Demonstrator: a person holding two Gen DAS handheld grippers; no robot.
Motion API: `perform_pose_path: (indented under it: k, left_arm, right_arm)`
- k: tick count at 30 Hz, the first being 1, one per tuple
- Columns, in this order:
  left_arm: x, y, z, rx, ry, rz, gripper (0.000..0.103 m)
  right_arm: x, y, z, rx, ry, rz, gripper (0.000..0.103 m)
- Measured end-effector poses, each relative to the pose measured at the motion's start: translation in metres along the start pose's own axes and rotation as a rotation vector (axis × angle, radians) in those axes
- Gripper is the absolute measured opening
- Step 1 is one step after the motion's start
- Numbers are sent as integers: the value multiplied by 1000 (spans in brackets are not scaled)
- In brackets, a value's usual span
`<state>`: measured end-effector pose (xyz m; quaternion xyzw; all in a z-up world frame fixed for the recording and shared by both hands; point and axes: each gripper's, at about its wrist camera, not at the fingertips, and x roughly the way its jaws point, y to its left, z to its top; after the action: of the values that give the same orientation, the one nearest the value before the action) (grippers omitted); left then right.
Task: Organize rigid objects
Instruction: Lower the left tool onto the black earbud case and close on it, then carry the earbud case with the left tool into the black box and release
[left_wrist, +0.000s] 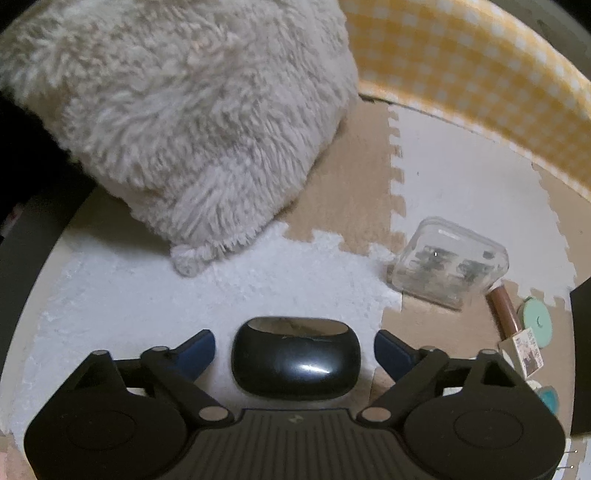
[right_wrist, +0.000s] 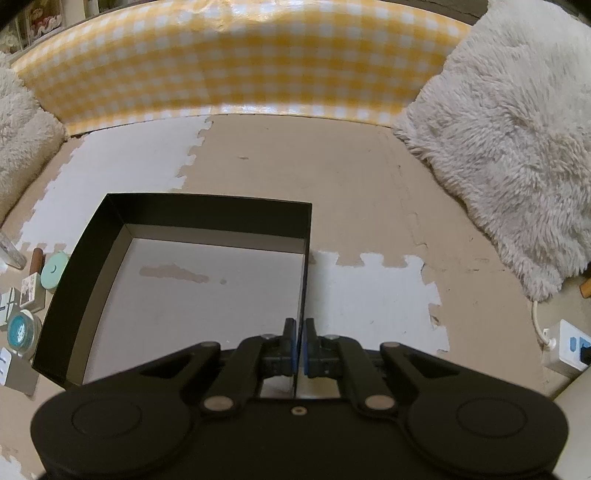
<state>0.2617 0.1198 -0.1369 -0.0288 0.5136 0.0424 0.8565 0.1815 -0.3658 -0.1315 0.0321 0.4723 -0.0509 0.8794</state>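
Observation:
A glossy black oval case (left_wrist: 295, 365) lies on the white mat between the blue fingers of my left gripper (left_wrist: 295, 349). The jaws stand wide, with a gap on each side of the case. To its right are a clear plastic box (left_wrist: 448, 264), a brown tube (left_wrist: 504, 310), a mint disc (left_wrist: 537, 319) and a small printed carton (left_wrist: 528, 350). In the right wrist view an open, shallow black box (right_wrist: 207, 218) sits on the floor with nothing in it. My right gripper (right_wrist: 300, 343) is shut on the box's thin right wall (right_wrist: 306, 258).
A fluffy cream cushion (left_wrist: 177, 122) fills the left wrist view's upper left; another (right_wrist: 509, 147) lies right of the box. A yellow checked barrier (right_wrist: 240, 66) bounds the far side. A teal jar (right_wrist: 22, 328) sits left of the box, a white power strip (right_wrist: 569, 347) at far right.

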Motion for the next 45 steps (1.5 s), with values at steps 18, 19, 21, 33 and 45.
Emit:
perform_pose_path:
  k: [18, 19, 21, 33, 45]
  left_arm:
    - [-31, -33, -1, -39, -63, -106, 81]
    - [-37, -41, -2, -32, -75, -127, 81]
    - [-49, -58, -5, -17, -97, -175, 81]
    - [-109, -189, -48, 169, -220, -534, 81]
    - [-72, -306, -90, 269, -149, -652, 81]
  right_arm:
    - [0, -2, 0, 13, 7, 15, 3]
    - [0, -2, 0, 14, 8, 16, 3]
    - [-1, -3, 0, 18, 12, 24, 4]
    - [0, -17, 3, 103, 48, 96, 4]
    - [1, -25, 3, 150, 65, 135, 4]
